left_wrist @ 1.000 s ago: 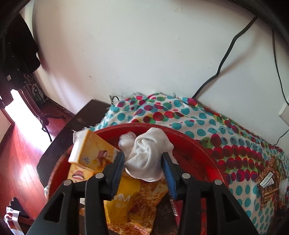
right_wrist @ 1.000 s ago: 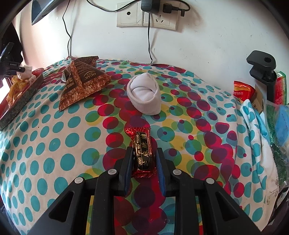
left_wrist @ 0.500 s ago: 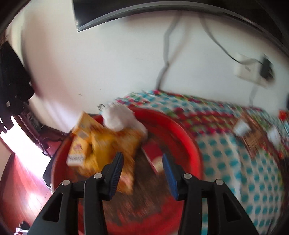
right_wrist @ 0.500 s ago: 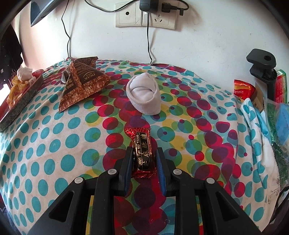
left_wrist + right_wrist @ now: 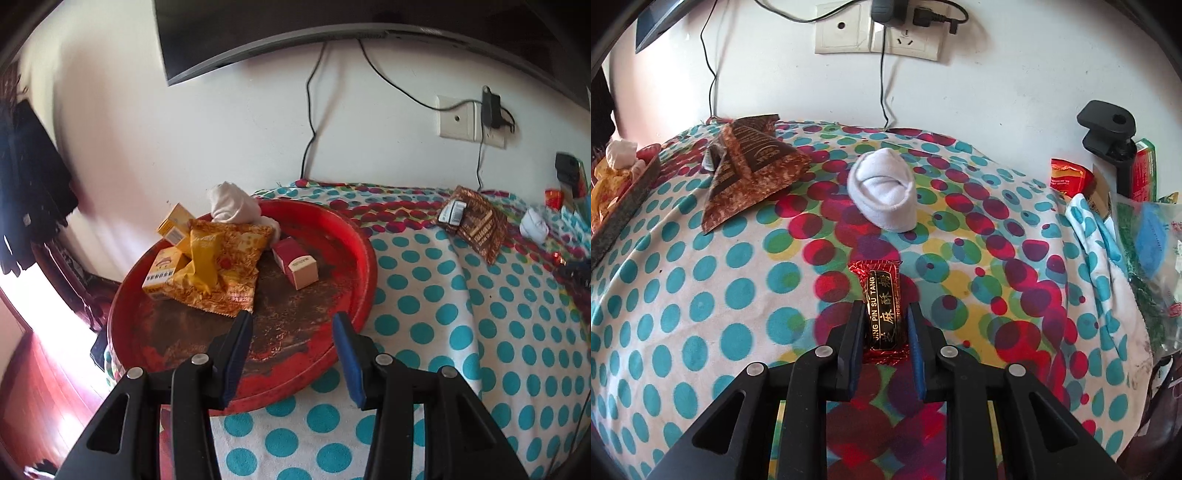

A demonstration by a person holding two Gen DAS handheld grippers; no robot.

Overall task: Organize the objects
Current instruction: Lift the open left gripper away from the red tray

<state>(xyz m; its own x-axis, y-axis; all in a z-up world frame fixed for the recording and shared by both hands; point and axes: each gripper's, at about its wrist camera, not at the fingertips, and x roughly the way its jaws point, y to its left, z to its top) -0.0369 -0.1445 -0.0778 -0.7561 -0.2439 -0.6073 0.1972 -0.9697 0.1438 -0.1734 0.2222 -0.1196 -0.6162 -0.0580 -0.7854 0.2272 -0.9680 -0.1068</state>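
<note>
Right gripper (image 5: 882, 325), fingers clamped on the candy bar (image 5: 884, 317) lying lengthwise between them on the dotted surface (image 5: 701, 295); left gripper (image 5: 291, 332), fingers parted and empty, over the red tray (image 5: 354, 236).

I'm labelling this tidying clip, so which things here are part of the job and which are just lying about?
Part of the job:
red tray with the snacks, boxes and white sock already in it
candy bar, clamped by the right gripper
rolled white sock
brown snack packet
left gripper, open and empty

Lying about:
wall socket
black clamp
dotted cloth
</note>
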